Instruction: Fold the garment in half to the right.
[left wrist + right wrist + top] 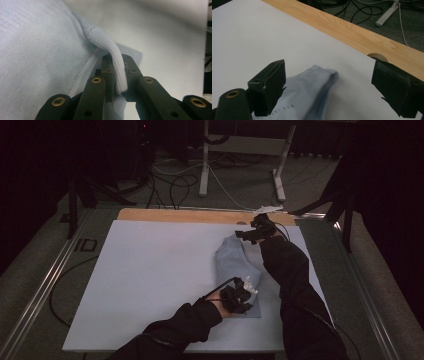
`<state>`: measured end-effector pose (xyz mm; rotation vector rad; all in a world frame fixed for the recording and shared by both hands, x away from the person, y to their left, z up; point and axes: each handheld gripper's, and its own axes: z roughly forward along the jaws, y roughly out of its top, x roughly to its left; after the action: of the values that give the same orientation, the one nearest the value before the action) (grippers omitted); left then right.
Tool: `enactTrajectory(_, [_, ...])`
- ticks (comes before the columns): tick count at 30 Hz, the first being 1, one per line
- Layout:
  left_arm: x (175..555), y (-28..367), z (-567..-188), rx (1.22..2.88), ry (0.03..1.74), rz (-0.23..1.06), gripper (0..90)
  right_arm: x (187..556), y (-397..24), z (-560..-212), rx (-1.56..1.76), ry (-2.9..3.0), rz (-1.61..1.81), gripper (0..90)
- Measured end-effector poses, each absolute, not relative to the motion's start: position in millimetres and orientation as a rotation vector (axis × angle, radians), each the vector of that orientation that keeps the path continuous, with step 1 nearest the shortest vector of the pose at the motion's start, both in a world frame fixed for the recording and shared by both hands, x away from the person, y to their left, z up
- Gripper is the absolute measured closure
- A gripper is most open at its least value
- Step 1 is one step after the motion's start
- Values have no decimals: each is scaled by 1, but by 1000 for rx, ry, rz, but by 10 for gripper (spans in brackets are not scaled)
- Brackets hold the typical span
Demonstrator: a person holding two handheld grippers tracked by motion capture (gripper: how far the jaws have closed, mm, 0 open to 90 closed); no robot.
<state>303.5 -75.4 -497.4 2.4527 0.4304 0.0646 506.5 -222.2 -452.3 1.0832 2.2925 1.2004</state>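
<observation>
The pale sock (235, 265), soft, light and floppy, lies right of centre on the white board (150, 280), its ribbed cuff (117, 65), the best hold, clamped by the left gripper (240, 297), while the right gripper (252, 232) hangs wide apart over its toe.

right gripper (327, 87): jaws wide apart | sock (312, 92) toe between, untouched | white sheet (262, 37) | wooden edge (342, 30)

We hold the left tool (239, 296) at five o'clock, jaws clamped shut, forearm angling in from six. Our right tool (256, 231) reaches toward one o'clock, jaws spread wide.
</observation>
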Motion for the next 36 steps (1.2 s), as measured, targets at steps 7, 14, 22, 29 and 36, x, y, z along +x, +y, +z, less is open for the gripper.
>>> enactTrajectory(7, [302, -82, -501, 2454, 395, -24, 660, 500, -223, -453, 1063, 2291, 1233, 120])
enactTrajectory(14, [296, -83, -499, 2443, 356, -15, 511, 498, -221, -455, 1051, 2306, 1245, 119])
enactTrajectory(22, [297, -70, -484, 2384, 347, -12, 449, 495, -218, -454, 1029, 2326, 1243, 119])
enactTrajectory(29, [301, -48, -471, 2331, 343, -6, 357, 492, -218, -452, 1020, 2321, 1246, 119])
enactTrajectory(36, [307, -18, -462, 2298, 330, -48, 285, 489, -218, -450, 1013, 2321, 1251, 119])
